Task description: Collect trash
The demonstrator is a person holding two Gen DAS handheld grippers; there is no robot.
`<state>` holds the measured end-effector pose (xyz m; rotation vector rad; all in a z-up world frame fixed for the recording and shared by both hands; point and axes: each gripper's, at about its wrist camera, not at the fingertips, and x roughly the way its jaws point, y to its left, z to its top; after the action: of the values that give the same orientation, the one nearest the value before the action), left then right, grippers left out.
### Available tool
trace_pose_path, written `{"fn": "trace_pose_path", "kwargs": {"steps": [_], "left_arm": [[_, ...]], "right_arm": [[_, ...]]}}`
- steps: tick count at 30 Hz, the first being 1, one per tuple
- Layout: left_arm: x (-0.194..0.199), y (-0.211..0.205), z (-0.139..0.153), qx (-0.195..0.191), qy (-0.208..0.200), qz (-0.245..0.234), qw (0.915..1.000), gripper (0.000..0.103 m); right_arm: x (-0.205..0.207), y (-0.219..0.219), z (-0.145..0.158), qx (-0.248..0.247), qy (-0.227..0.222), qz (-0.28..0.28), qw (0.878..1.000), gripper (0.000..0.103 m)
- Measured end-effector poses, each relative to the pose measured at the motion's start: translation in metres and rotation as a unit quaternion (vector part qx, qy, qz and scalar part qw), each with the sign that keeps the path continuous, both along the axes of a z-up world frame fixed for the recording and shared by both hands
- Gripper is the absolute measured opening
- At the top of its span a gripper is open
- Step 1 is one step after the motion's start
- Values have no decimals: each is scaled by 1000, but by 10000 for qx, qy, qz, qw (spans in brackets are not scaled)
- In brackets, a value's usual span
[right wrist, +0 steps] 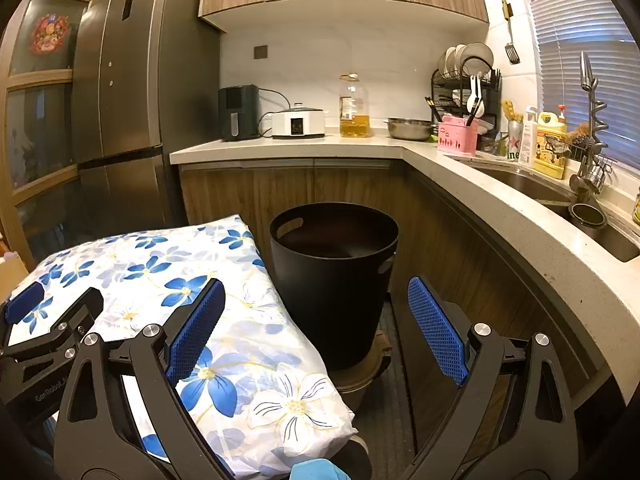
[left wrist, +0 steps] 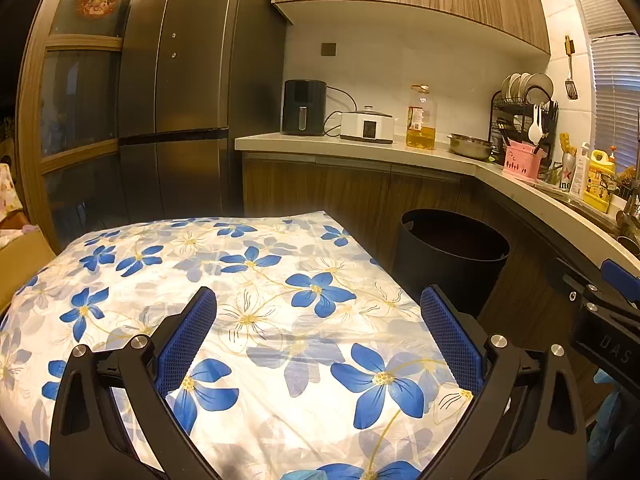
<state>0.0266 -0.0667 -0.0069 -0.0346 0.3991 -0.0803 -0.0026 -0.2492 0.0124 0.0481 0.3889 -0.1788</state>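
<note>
Both the left tongs (left wrist: 318, 302) and right tongs (right wrist: 316, 294) gape wide and hold nothing, above the floral-clothed table (left wrist: 256, 280) at lower left, beside the black bin (right wrist: 334, 276) at frame centre.

The bin's (left wrist: 450, 256) base is hidden behind the table (left wrist: 240, 300) corner in the left view, and its inside is too dark in both views to tell what it holds; in the right view the bin (right wrist: 334, 280) covers most of the low stand under it. The right gripper (left wrist: 608, 312) is cut off by the left view's edge, so its jaws cannot be judged there. Labels on the bottles (right wrist: 550, 144) by the sink (right wrist: 532, 184) are too small to read. The fridge (left wrist: 176, 80) top runs out of frame. Something blue (right wrist: 316, 470) at the right view's bottom edge is cropped beyond telling.
</note>
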Motion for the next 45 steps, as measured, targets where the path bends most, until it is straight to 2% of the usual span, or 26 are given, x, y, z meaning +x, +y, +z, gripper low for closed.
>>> {"fn": "trace_pose_path", "kwargs": {"steps": [45], "left_arm": [[-7,1,7,-61,-40,-104,9999,97]], "right_arm": [[-7,3,2,-22,-47,18,10000,91]]}}
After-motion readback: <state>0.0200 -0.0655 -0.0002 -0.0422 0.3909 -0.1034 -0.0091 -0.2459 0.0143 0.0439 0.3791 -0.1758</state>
